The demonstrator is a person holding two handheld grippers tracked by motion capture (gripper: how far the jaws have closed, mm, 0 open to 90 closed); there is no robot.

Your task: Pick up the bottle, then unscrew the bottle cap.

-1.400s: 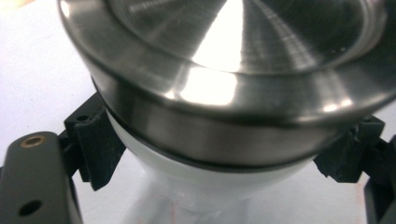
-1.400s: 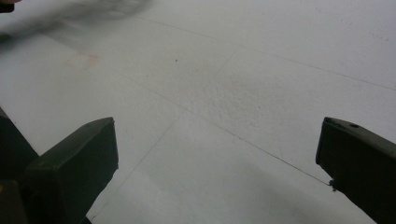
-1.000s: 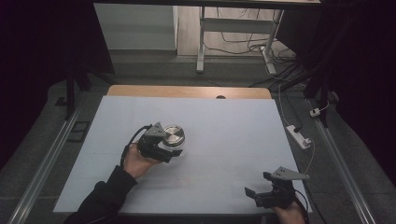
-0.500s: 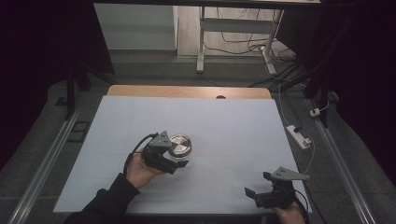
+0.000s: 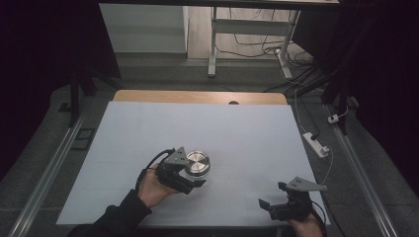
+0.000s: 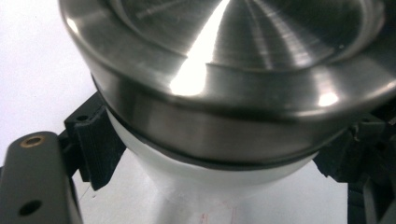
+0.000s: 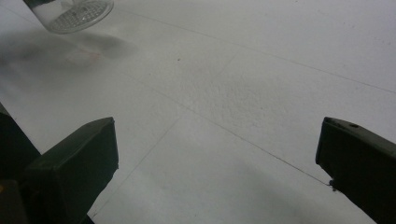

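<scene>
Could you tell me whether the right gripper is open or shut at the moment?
Open: the right gripper has its jaws spread wide apart over bare table, nothing between them.

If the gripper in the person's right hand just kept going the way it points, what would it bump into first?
Probably nothing soon: ahead of the open right gripper lies bare white table cover. The glass jar held by the left gripper sits off to one side, though depth is hard to judge.

One jar (image 5: pixel 196 163) with a shiny metal lid (image 6: pixel 243 70) sits at the table's (image 5: pixel 257 128) near left. Two grippers are out: the left gripper (image 5: pixel 190 174) around that jar, the right gripper (image 5: pixel 274 197) at the near right corner. Two hands hold them, the left hand (image 5: pixel 154 190) and the right hand (image 5: pixel 307 228). One white power strip (image 5: pixel 316 144) lies on the floor, and one white stand (image 5: pixel 247 29) is beyond the table.
</scene>
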